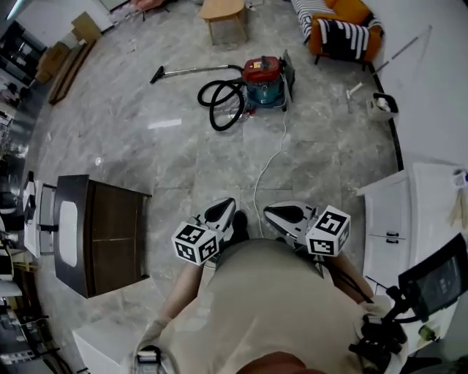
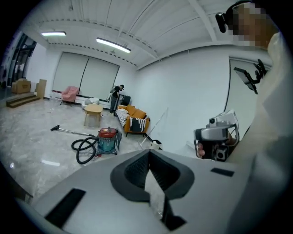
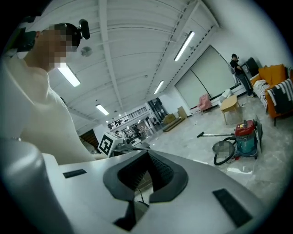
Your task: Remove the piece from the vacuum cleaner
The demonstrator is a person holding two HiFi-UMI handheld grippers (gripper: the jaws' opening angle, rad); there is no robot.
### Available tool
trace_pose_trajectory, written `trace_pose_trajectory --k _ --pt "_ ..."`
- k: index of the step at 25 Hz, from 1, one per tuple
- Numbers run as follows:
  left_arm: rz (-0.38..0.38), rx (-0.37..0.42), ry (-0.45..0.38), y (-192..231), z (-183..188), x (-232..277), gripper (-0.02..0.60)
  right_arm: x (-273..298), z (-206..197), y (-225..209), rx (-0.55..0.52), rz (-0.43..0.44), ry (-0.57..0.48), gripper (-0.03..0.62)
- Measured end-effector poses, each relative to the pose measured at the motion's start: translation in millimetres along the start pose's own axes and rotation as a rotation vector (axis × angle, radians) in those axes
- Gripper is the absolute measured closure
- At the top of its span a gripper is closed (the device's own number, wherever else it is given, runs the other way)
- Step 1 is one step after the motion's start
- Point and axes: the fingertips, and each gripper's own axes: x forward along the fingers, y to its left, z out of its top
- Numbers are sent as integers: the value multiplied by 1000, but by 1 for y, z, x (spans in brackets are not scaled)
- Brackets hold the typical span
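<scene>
A dark wooden cabinet (image 1: 110,234) stands just left of the jaws, and a white cabinet (image 1: 395,219) stands off to their right. Far ahead on the grey tiled floor (image 1: 146,146) are a small wooden table (image 1: 223,16) and, further right, an orange sofa (image 1: 347,14) with a striped blanket (image 1: 340,36).

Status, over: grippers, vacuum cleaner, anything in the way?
Left gripper and right gripper shut, empty, at waist height. Vacuum cleaner on floor ahead, untouched. White cord on the floor in between.
</scene>
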Motion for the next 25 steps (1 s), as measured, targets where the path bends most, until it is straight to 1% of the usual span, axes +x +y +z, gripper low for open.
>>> trace_pose_trajectory --k 3,6,8,10,13,16,18,25 --pt "6 -25 -4 13 -2 2 577 10 -3 -4 -21 2 41 592" --pt "-30 -32 -11 27 3 13 577 21 -3 -13 -44 -34 77 592" --pt "-82 -27 -7 38 10 24 578 30 3 -25 -39 -81 84 592" --pt "-152 -10 0 48 21 35 578 42 12 -39 -25 -131 79 592" --pt "-244 39 4 64 42 45 577 67 24 -54 -27 -182 91 592" --pt "-301 99 12 88 58 50 578 95 37 -66 -40 -214 108 592" --pt "-318 120 16 109 67 51 577 113 47 -74 -41 -233 109 592" --pt "-337 92 -5 172 94 53 577 166 79 -103 -47 -286 101 592"
